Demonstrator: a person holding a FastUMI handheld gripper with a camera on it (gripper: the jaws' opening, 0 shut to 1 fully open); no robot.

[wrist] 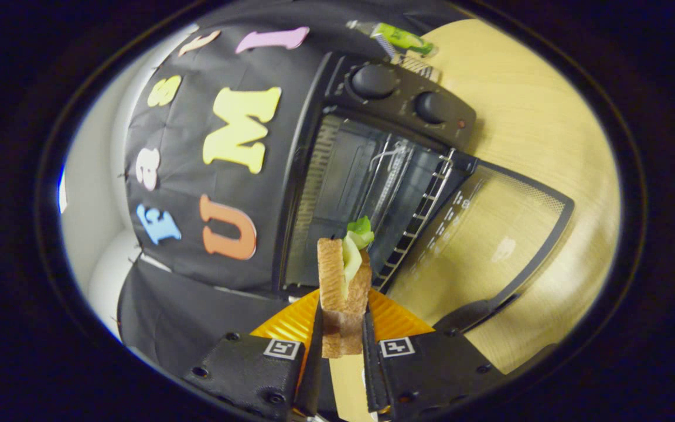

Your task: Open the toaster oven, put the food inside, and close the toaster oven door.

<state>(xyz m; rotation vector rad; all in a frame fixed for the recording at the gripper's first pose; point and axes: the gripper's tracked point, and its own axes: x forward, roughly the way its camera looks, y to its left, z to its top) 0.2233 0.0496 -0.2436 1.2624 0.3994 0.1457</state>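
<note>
We have the toasted-bread sandwich with green lettuce (344,293) clenched between the jaws of the gripper (342,346), just before the open black toaster oven (372,176) (door down on the bench). Light, soft, crumbly: we grip the crusts gently.
</note>
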